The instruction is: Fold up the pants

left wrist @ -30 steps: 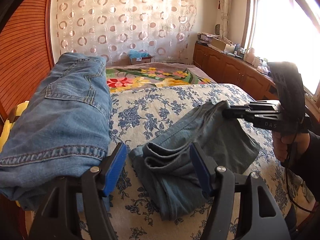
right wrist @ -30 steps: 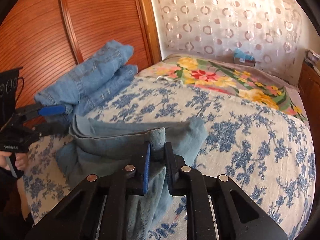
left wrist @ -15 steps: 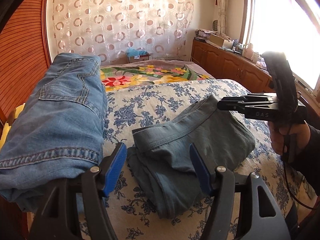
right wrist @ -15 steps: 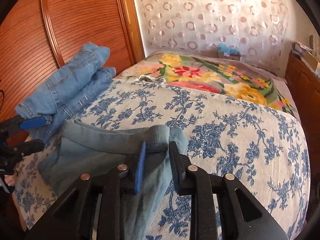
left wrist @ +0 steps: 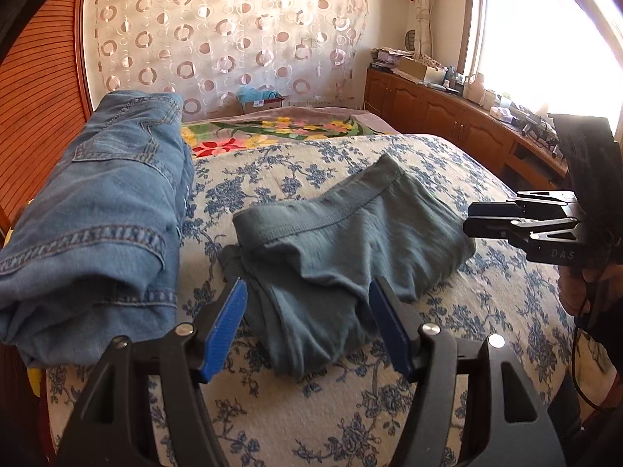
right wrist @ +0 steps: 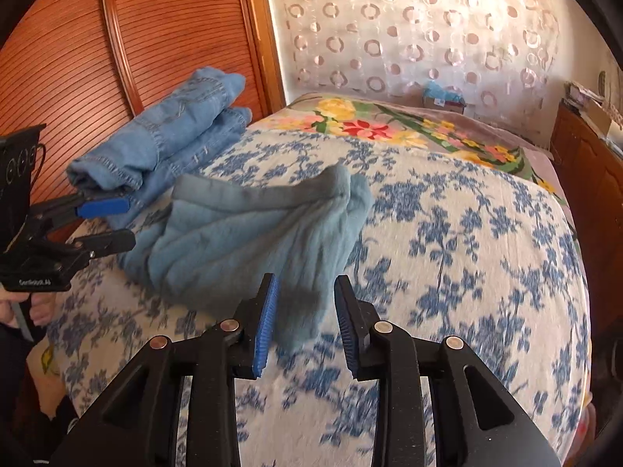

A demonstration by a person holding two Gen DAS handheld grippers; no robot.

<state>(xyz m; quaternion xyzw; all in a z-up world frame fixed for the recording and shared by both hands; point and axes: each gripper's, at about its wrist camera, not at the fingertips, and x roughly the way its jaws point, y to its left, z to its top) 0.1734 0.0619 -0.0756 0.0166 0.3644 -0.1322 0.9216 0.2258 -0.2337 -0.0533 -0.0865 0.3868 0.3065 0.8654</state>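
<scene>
At your far left, folded blue jeans (left wrist: 97, 210) lie stacked by the bed's (left wrist: 486, 292) edge. Your left gripper (left wrist: 307, 323) hovers with jaws spread, empty. The folded grey-blue pants (left wrist: 342, 249) rest mid-bed. Your right gripper (right wrist: 303, 323) has just been opening its jaws, nothing pinched.

"DAS" on right hand-held gripper (left wrist: 473, 220)

Folded jeans (left wrist: 97, 210) cut off at left edge

Floral bedspread (left wrist: 350, 408), circle-patterned curtain (left wrist: 233, 31)
</scene>
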